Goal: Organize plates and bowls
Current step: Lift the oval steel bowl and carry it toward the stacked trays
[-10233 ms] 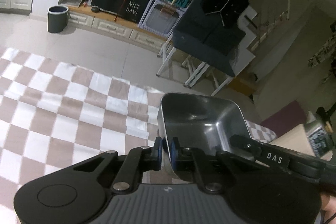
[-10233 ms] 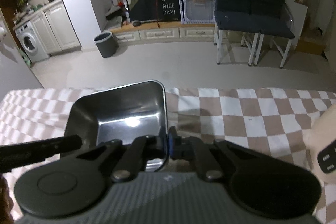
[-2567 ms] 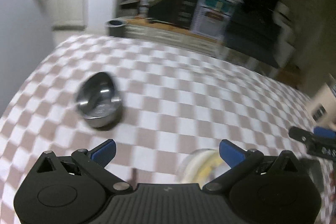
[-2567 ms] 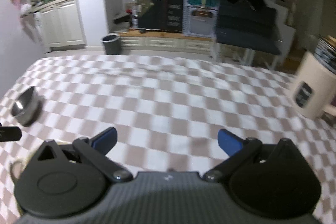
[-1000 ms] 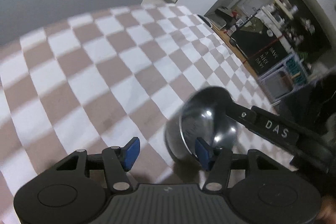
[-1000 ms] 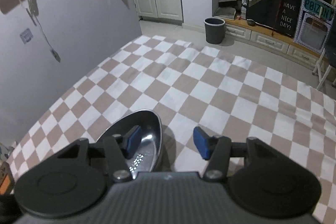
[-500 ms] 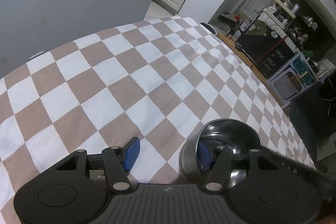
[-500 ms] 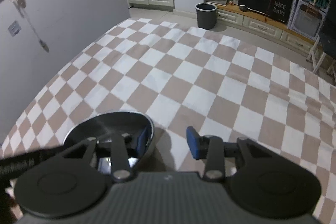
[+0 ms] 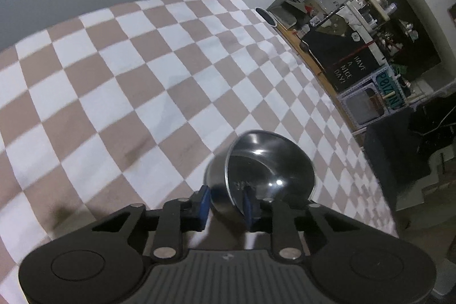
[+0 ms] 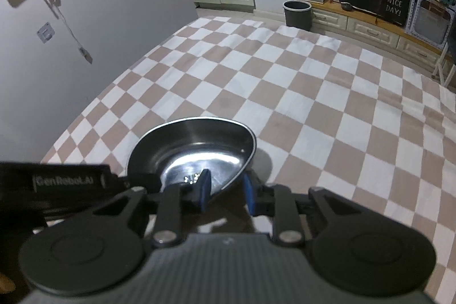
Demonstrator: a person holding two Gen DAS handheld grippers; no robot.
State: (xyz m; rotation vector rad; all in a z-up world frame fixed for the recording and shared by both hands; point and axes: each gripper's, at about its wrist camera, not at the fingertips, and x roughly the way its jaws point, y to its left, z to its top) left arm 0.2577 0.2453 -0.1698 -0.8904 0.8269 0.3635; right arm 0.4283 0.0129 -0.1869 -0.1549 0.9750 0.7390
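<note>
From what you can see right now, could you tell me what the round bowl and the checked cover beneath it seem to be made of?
Round bowl: apparently polished stainless steel, with mirror-like highlights and a thin rim. Checked cover: probably woven fabric, matte, with soft wrinkles, though the weave is too fine to confirm.

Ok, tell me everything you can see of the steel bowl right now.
The steel bowl is round, shiny and empty, with a thin rolled rim and glare on its base. It looks tilted over the checkered tablecloth. The left gripper and right gripper each straddle its rim, one jaw inside, one outside.
</note>
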